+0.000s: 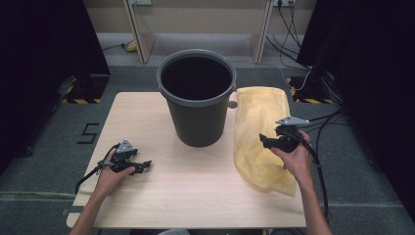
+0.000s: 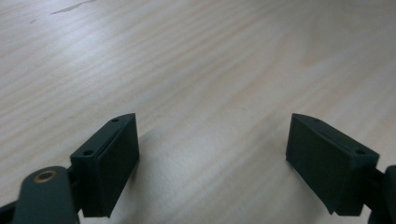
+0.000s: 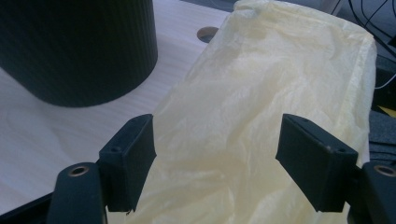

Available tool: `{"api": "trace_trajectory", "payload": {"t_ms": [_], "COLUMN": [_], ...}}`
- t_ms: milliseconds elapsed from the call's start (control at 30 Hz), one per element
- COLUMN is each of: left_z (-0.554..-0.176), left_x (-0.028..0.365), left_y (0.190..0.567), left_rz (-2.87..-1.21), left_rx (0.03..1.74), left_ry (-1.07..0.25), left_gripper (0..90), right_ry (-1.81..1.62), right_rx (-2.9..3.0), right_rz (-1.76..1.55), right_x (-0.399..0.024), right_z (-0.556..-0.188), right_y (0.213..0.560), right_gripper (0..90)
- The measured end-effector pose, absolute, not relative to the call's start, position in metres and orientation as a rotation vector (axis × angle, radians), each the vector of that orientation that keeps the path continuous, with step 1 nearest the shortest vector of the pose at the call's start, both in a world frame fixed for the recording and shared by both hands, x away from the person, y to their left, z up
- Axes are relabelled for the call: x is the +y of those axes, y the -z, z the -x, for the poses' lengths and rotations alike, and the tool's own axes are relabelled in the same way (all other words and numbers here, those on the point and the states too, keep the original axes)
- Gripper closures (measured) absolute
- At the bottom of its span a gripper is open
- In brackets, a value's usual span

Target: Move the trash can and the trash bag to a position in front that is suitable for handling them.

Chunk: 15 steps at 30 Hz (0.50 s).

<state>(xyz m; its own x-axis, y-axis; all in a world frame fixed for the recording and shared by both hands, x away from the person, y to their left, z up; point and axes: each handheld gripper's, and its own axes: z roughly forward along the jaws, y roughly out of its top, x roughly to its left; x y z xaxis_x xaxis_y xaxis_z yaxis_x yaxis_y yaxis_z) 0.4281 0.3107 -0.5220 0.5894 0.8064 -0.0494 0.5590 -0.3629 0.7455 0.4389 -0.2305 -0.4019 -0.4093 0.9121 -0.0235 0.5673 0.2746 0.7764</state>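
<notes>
A dark grey bin (image 1: pixel 197 95) stands upright at the back middle of the wooden table (image 1: pixel 191 181); its ribbed wall (image 3: pixel 79 46) fills the upper left of the right gripper view. A crumpled yellow plastic bag (image 1: pixel 259 137) lies flat to the right of the bin, along the table's right side. My right gripper (image 1: pixel 263 141) hovers over the bag (image 3: pixel 261 93), open, with nothing between its jaws. My left gripper (image 1: pixel 146 166) rests low at the table's front left, open, over bare wood (image 2: pixel 210 70).
A round cable hole (image 1: pixel 233 104) sits in the table behind the bag, next to the bin. Cables (image 1: pixel 303 73) run over the floor at the back right. Dark curtains flank both sides. A "5" is marked on the floor (image 1: pixel 88 133) to the left.
</notes>
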Motion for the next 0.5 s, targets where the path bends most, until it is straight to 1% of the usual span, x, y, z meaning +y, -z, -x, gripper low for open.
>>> {"api": "trace_trajectory", "payload": {"t_ms": [67, 100, 167, 200, 233, 267, 300, 367, 500], "left_z": [-0.433, -0.442, -0.446, -0.456, -0.456, -0.468, -0.473, -0.481, -0.486], "left_x": [0.311, 0.31, 0.308, 0.306, 0.306, 0.303, 0.302, 0.3, 0.296], "left_y": [0.52, 0.515, 0.512, 0.505, 0.505, 0.497, 0.494, 0.489, 0.486], "left_rz": [-2.05, -2.037, -2.041, -2.025, -2.025, -1.997, -1.992, -1.991, -1.989], "left_rx": [1.093, 1.093, 1.088, 1.079, 1.079, 1.081, 1.083, 1.083, 1.076], "left_ry": [-0.399, -0.412, -0.425, -0.41, -0.41, -0.39, -0.394, -0.379, -0.369], "left_gripper": [16.4, 16.3, 16.3, 16.3, 16.3, 16.3, 16.3, 16.2, 16.1], "right_ry": [-0.969, -0.977, -0.968, -0.964, -0.964, -0.964, -0.959, -0.965, -0.973], "right_rx": [2.077, 2.071, 2.074, 2.074, 2.074, 2.074, 2.077, 2.075, 2.096], "right_rz": [-1.337, -1.345, -1.337, -1.332, -1.332, -1.334, -1.338, -1.34, -1.336], "right_x": [-0.227, -0.218, -0.212, -0.208, -0.208, -0.205, -0.199, -0.193, -0.184], "right_z": [-0.444, -0.457, -0.465, -0.47, -0.47, -0.476, -0.488, -0.497, -0.503], "right_y": [0.401, 0.4, 0.4, 0.4, 0.4, 0.4, 0.399, 0.399, 0.401], "right_gripper": [28.3, 28.3, 28.3, 28.3, 28.3, 28.3, 28.3, 28.3, 28.3]}}
